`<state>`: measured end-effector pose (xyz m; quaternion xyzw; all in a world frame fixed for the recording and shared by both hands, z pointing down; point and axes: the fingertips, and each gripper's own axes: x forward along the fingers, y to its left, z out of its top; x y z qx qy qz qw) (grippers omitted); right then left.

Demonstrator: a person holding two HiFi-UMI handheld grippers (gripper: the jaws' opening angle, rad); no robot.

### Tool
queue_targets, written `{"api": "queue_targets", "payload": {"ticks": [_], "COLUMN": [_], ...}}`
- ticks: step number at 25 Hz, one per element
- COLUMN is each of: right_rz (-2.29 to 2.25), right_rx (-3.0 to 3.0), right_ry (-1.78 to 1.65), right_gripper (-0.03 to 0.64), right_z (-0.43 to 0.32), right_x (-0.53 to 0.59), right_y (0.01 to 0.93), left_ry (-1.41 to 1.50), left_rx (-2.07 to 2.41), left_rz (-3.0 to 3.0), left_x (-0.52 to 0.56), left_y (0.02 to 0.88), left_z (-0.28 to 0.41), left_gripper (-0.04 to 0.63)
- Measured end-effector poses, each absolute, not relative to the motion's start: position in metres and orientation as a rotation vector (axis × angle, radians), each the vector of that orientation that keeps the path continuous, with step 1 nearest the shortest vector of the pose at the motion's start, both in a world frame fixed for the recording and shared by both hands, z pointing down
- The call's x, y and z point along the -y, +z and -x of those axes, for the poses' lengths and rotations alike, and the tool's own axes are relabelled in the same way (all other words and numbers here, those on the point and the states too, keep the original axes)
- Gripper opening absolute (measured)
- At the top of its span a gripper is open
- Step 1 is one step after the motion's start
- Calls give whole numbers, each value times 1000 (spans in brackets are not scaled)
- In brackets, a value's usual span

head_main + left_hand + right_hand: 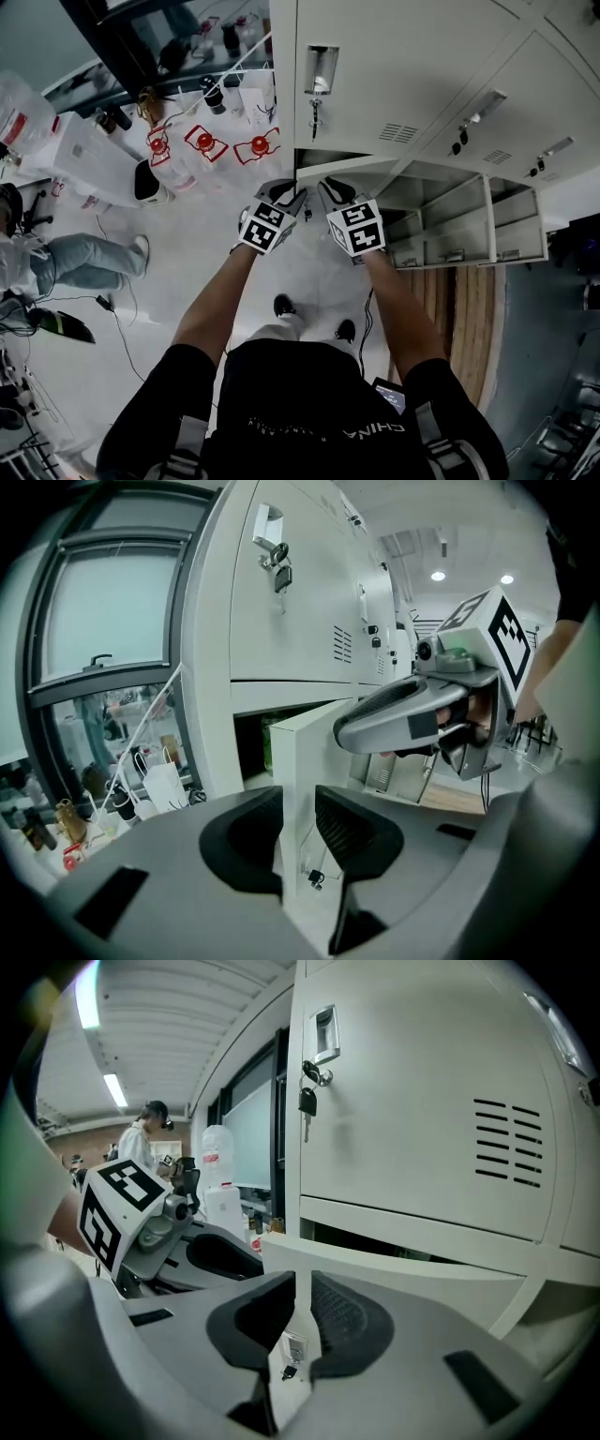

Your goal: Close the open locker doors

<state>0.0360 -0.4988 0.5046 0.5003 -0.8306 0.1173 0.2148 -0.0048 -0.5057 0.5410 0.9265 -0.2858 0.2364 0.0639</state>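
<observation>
White locker door [309, 752] is ajar, left gripper [298, 801] and right gripper [300, 1286] clamped on it (top edge).

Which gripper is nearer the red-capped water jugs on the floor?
Left. The left gripper holds the open locker door on the side toward the water jugs; the right gripper holds it alongside, farther from them.

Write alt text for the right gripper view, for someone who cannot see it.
The right claw grips the edge of an open white locker door. Above it is a shut door with a key hanging in its lock; the left claw is alongside, at left.
</observation>
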Motion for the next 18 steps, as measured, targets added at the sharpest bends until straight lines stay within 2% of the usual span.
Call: {"api": "queue_targets", "payload": {"ticks": [18], "right_rz": [-1454], "right_rx": [2246], "right_ry": [309], "right_gripper": [51], "right_z": [-39], "right_x": [544], "right_y": [516], "left_ry": [760], "left_rx": [812], "left_rz": [-2810], "left_x": [547], "left_y": [539], "left_z": [4], "left_gripper": [117]}}
